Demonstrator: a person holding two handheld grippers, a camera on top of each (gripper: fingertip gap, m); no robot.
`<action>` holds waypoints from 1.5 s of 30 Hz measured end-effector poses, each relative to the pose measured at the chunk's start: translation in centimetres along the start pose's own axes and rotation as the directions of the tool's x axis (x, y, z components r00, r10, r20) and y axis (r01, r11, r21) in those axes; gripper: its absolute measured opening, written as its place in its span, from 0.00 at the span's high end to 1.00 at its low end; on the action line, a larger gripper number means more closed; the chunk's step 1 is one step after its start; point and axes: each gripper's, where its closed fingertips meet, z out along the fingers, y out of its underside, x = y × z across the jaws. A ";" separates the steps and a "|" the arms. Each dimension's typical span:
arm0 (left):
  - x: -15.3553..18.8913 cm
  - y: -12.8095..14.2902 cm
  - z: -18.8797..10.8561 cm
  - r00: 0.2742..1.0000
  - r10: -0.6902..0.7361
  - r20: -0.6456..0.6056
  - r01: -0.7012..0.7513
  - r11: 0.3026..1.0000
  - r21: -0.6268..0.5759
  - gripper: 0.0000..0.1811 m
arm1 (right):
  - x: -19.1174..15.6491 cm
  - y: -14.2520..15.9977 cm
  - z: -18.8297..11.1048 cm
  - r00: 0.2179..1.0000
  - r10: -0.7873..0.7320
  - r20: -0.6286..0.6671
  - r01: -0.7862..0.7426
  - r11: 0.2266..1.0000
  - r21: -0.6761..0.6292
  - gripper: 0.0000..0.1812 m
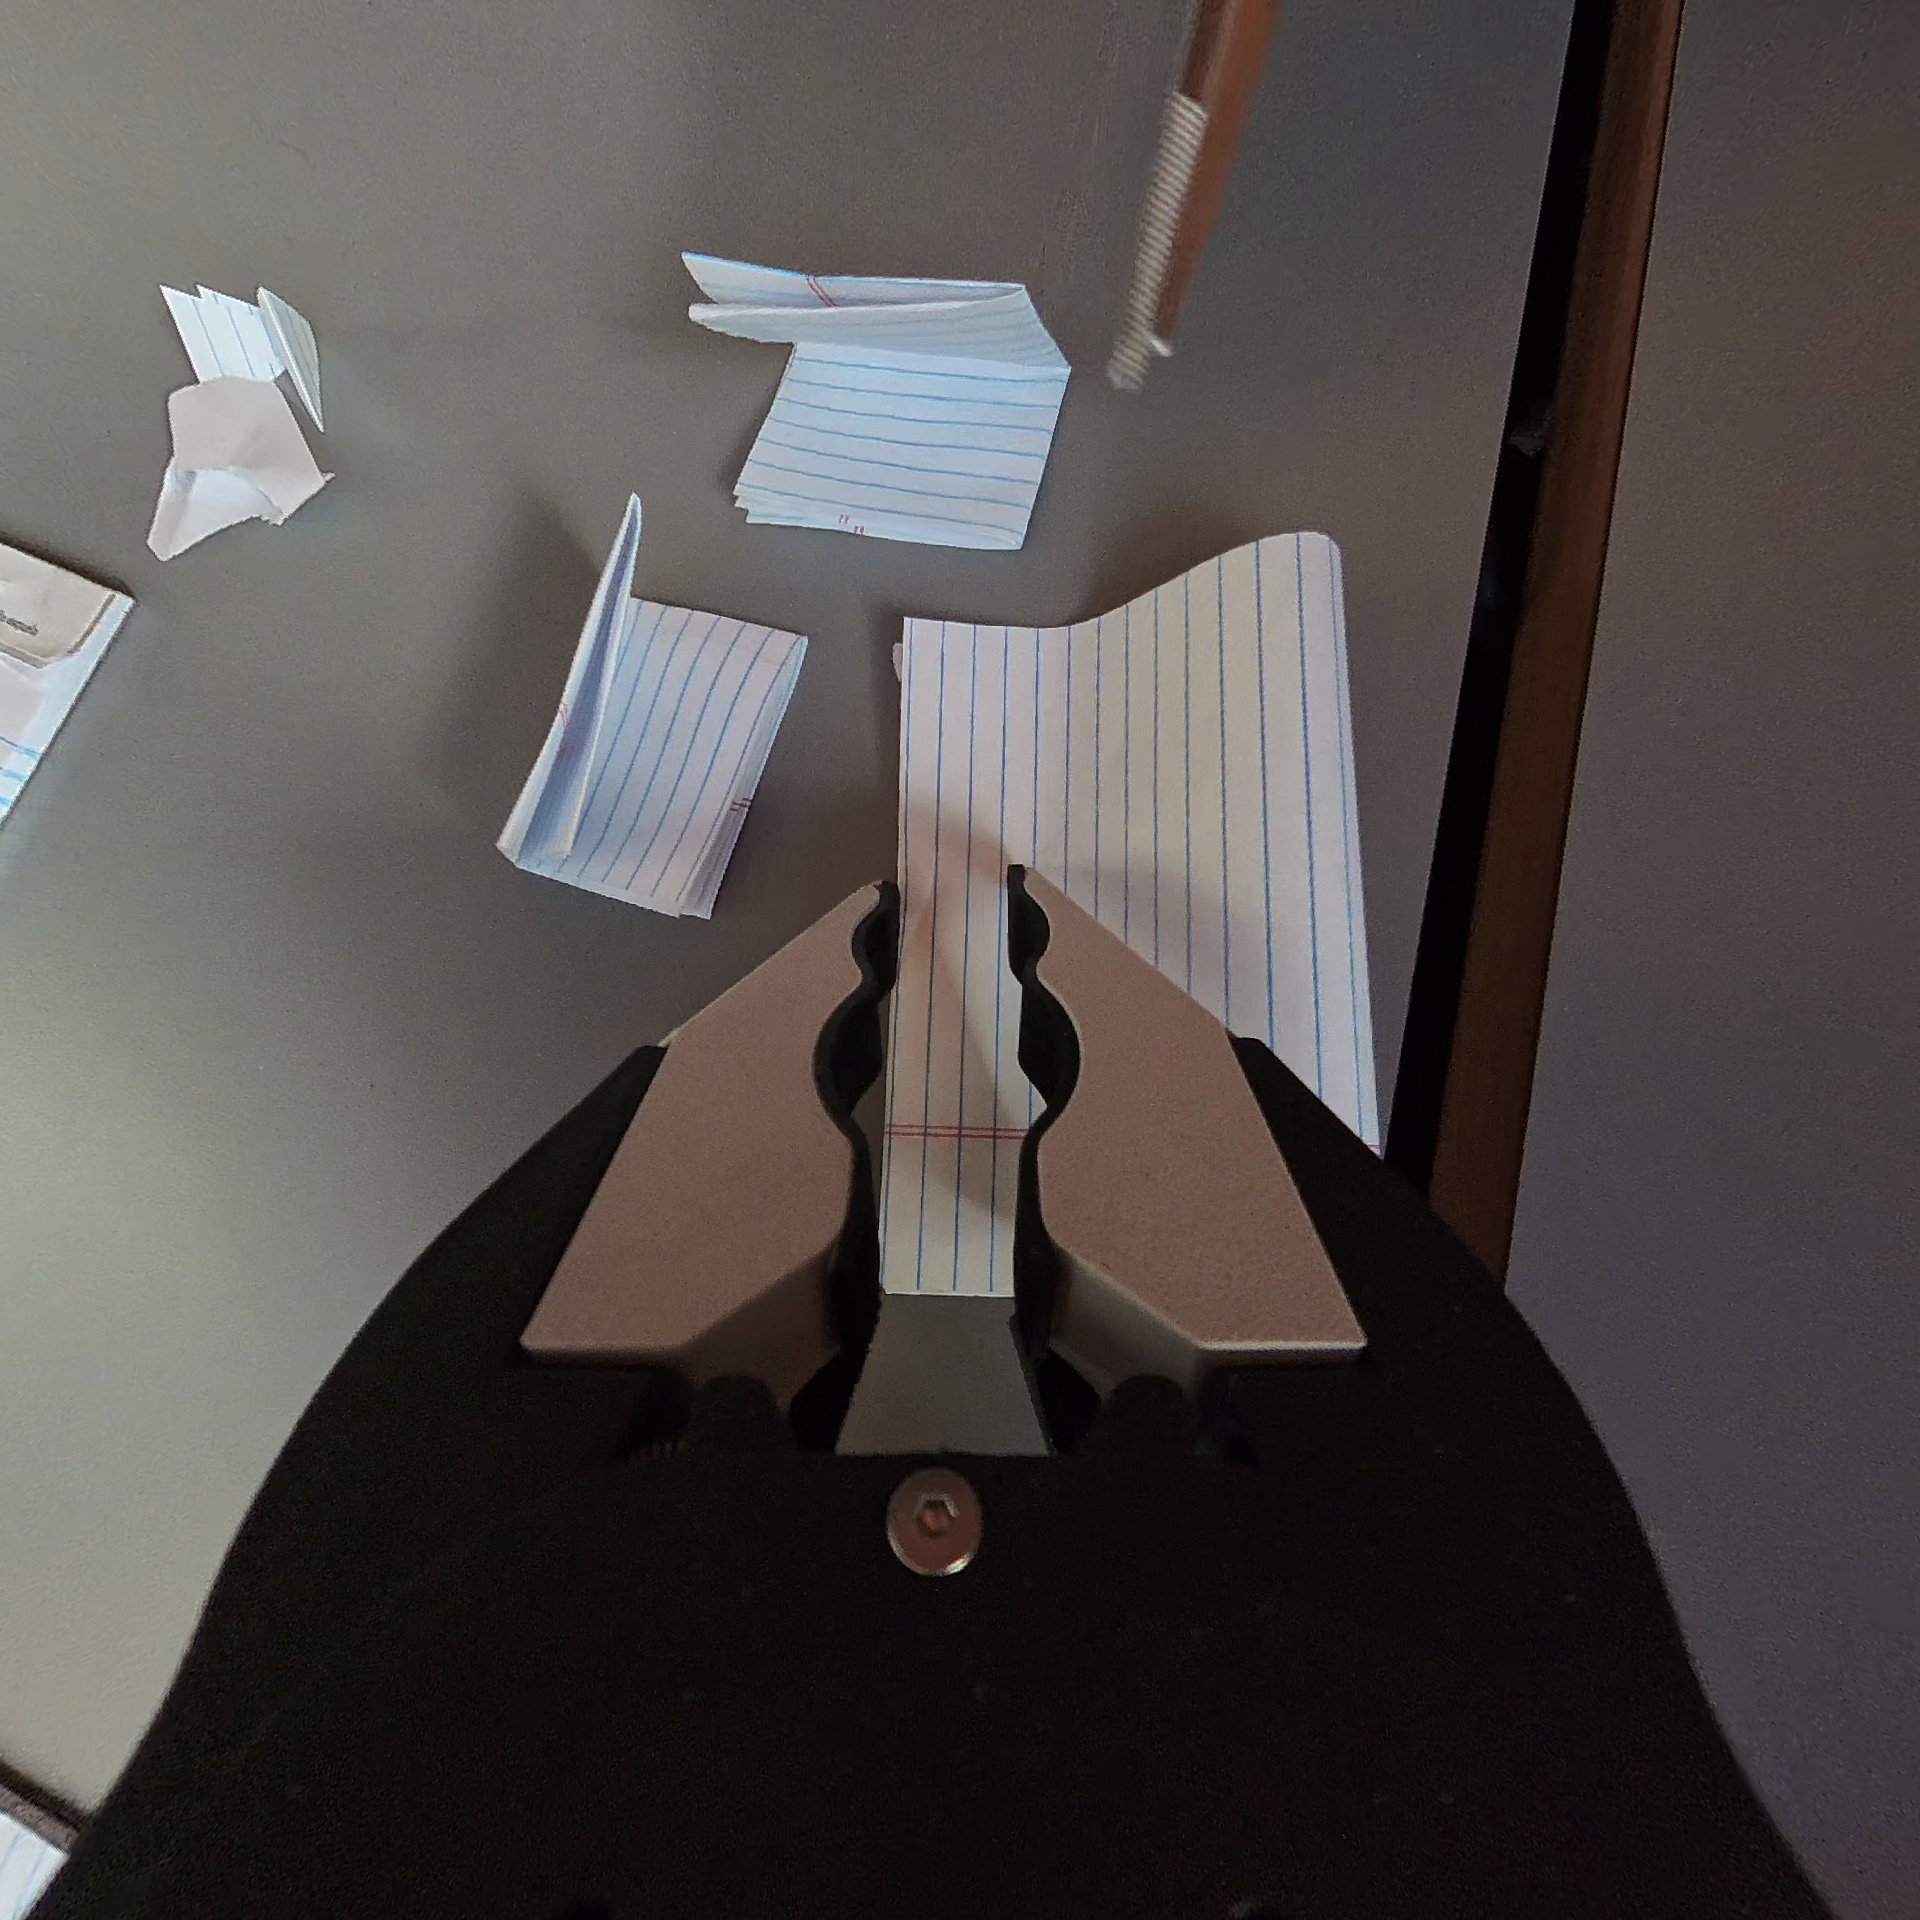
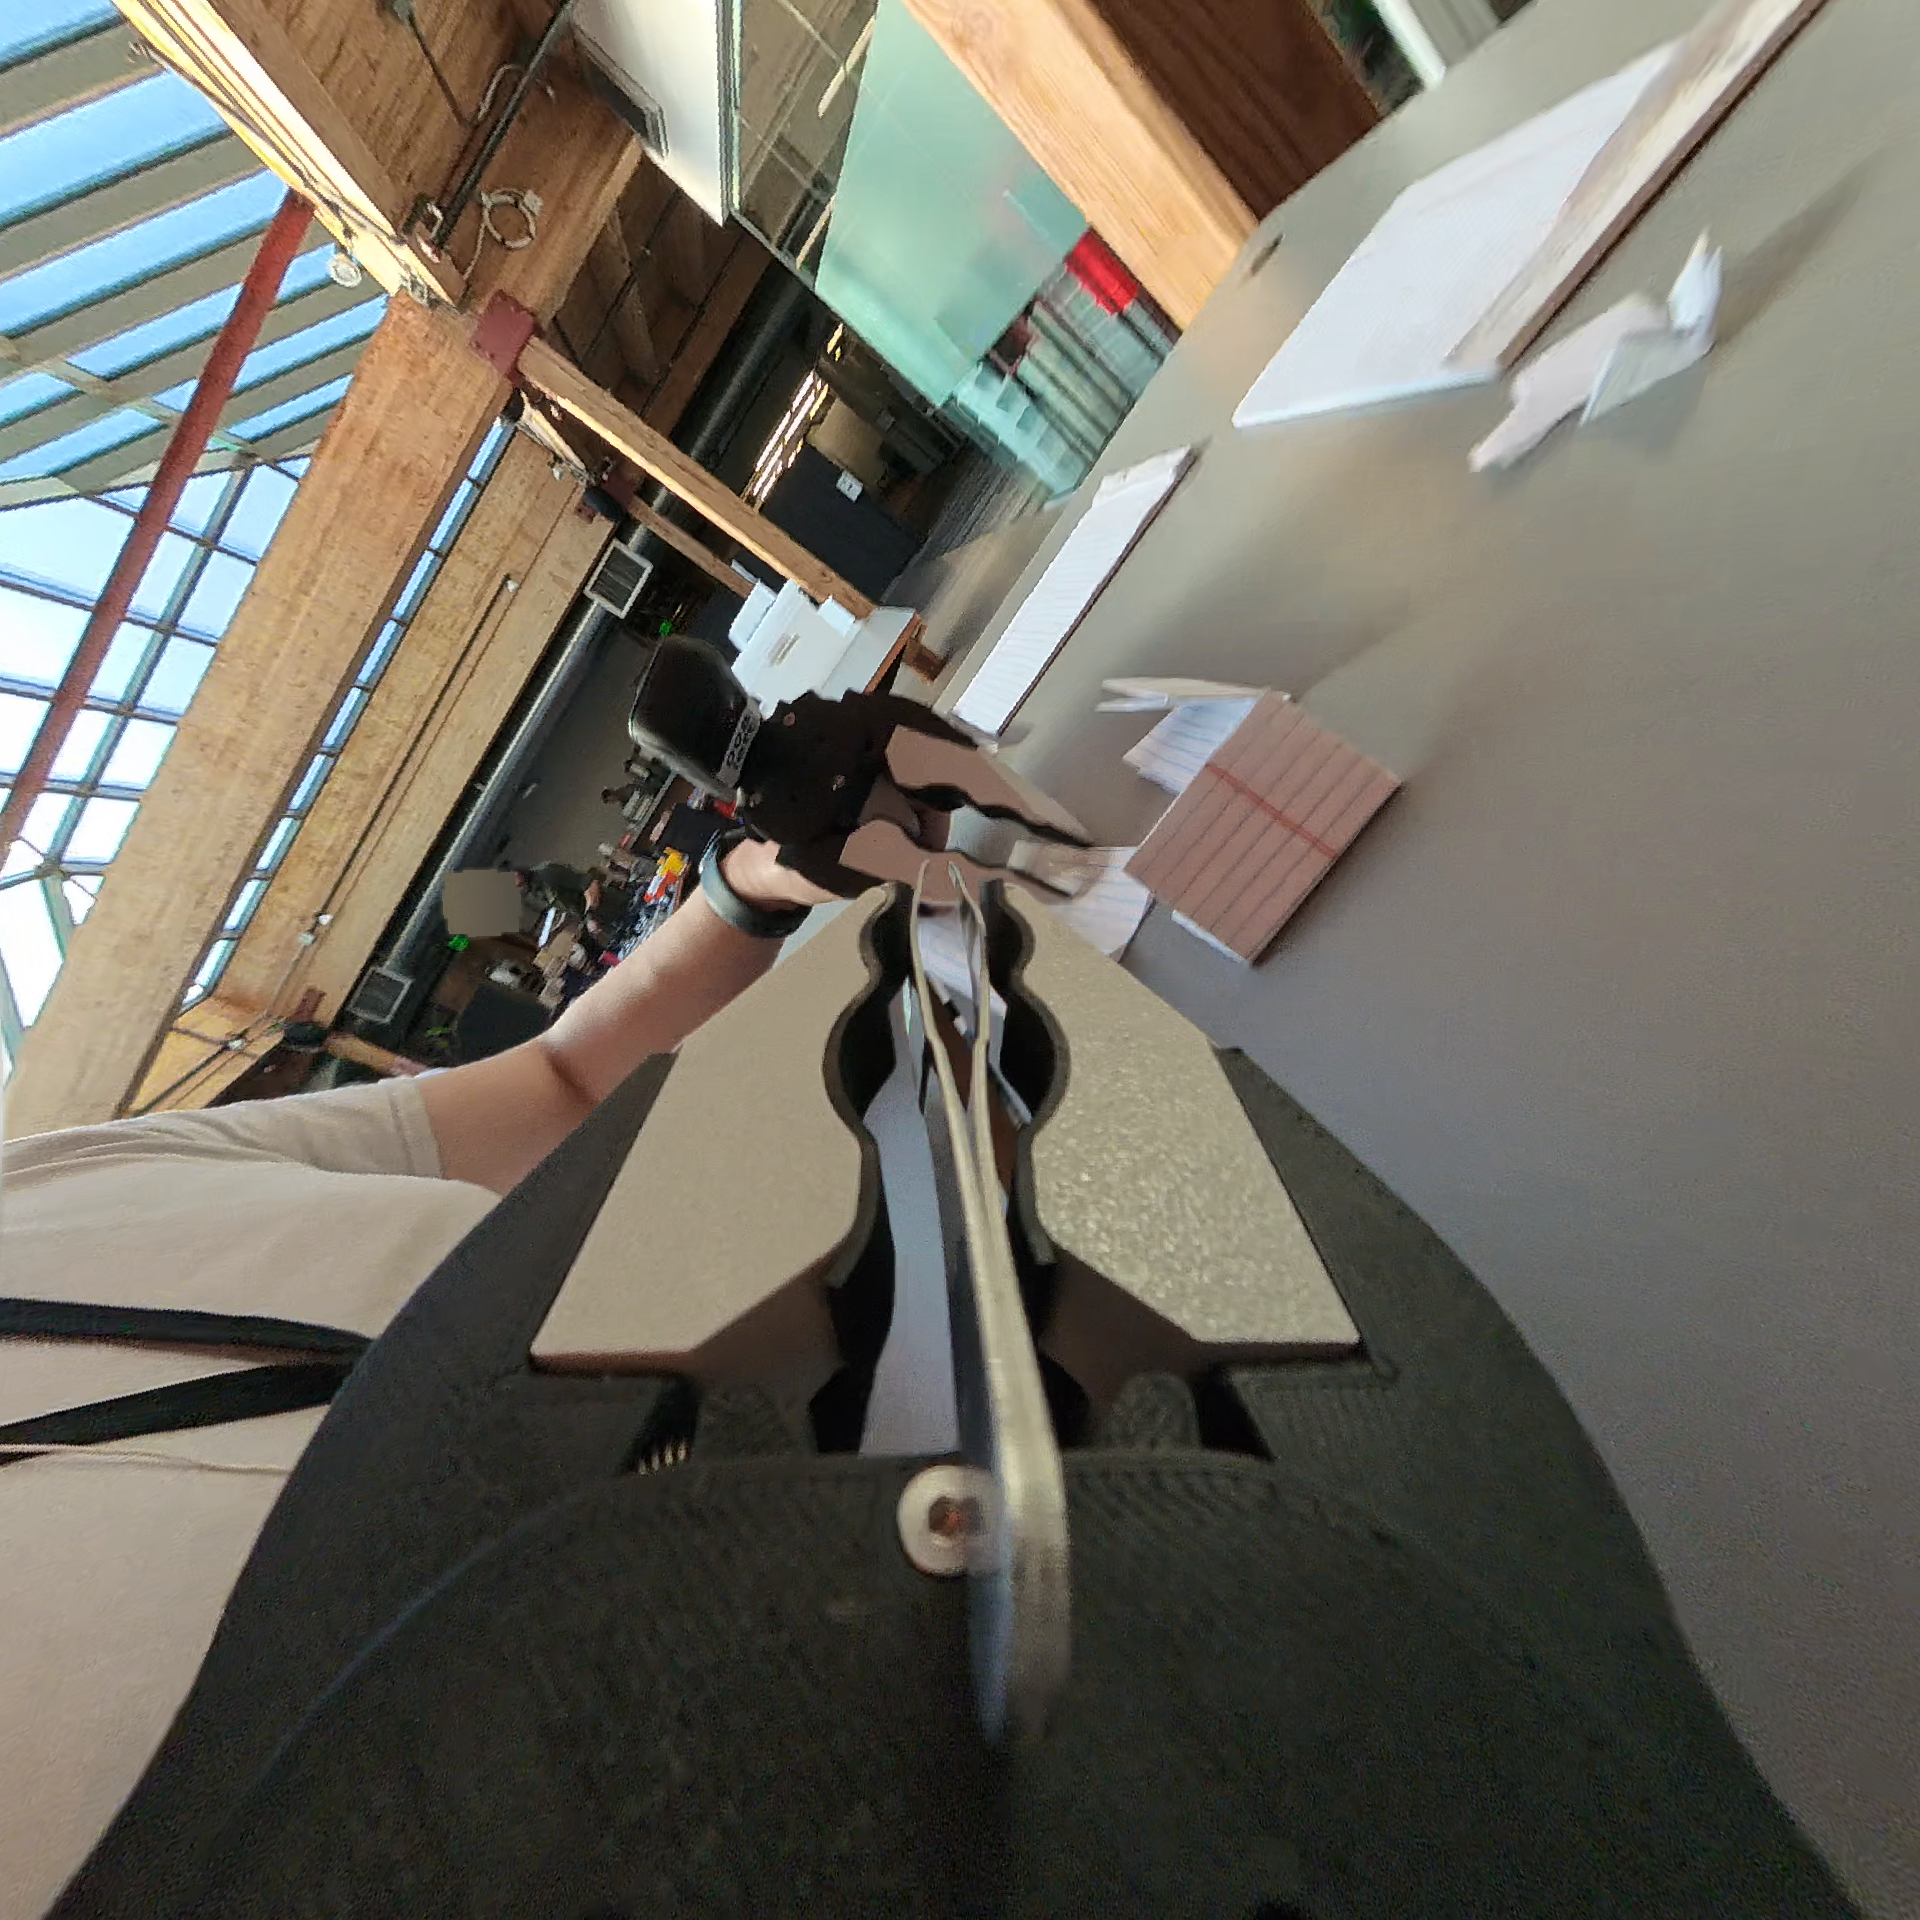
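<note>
Over the grey table (image 1: 312,987), the left gripper (image 1: 951,883) hangs released above a lined sheet (image 1: 1143,790) — folded pieces (image 1: 655,758) lie at ten o'clock. The right gripper (image 2: 948,914) clenches metal tweezers (image 2: 977,1143) lengthwise — tips aimed toward the sheet.

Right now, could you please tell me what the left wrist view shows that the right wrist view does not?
Only the left wrist view: the full lined sheet beneath the parted jaws of the left gripper, and a brown wooden strip. Only the right wrist view: the right gripper clamping metal tweezers, a person's forearm, windows. Both: the grey table, folded lined papers, the left gripper.
</note>
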 end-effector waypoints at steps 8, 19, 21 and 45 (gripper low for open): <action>0.0 0.0 0.0 1.000 0.002 0.028 -0.002 1.000 0.006 0.90 | 2.8 5.3 3.8 0.976 0.200 -0.081 -0.212 0.960 -0.184 0.93; -0.3 0.1 -0.1 0.999 -0.036 0.036 0.035 0.999 0.035 0.86 | 4.7 6.4 3.1 0.943 0.319 -0.091 -0.331 0.922 -0.198 0.93; -0.4 0.1 -0.1 0.999 -0.042 0.033 0.040 0.999 0.035 0.85 | 4.9 6.4 3.2 0.934 0.345 -0.089 -0.356 0.912 -0.203 0.93; -0.2 0.1 -0.1 0.998 -0.048 0.045 0.046 0.998 0.047 0.88 | 6.2 6.0 -0.9 0.915 0.373 -0.151 -0.397 0.898 -0.189 0.94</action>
